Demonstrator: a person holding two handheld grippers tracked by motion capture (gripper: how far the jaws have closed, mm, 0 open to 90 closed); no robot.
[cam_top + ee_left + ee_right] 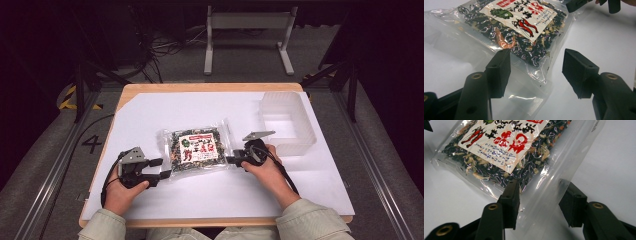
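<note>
Evidently the grasping step is in hand: the left gripper (161, 168) and right gripper (232, 159) each straddle an end seam of the clear packet of dried seaweed mix (196, 148) lying flat mid-table on the white sheet (150, 115), jaws half open and not visibly pinching the film. Next, I judge, both must close firmly on the slippery seams before any lift toward the translucent bin (287, 122). The packet is flat, glossy and crinkled, with a white label in red lettering.

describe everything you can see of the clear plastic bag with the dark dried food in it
The clear crinkly plastic bag of dark dried shreds lies flat on the white sheet covering the table, left of a frosted plastic bin. A white label with red and green print covers its middle; pale and orange bits mix with the dark ones. Its empty sealed ends reach between the jaws of the left gripper and right gripper.
</note>
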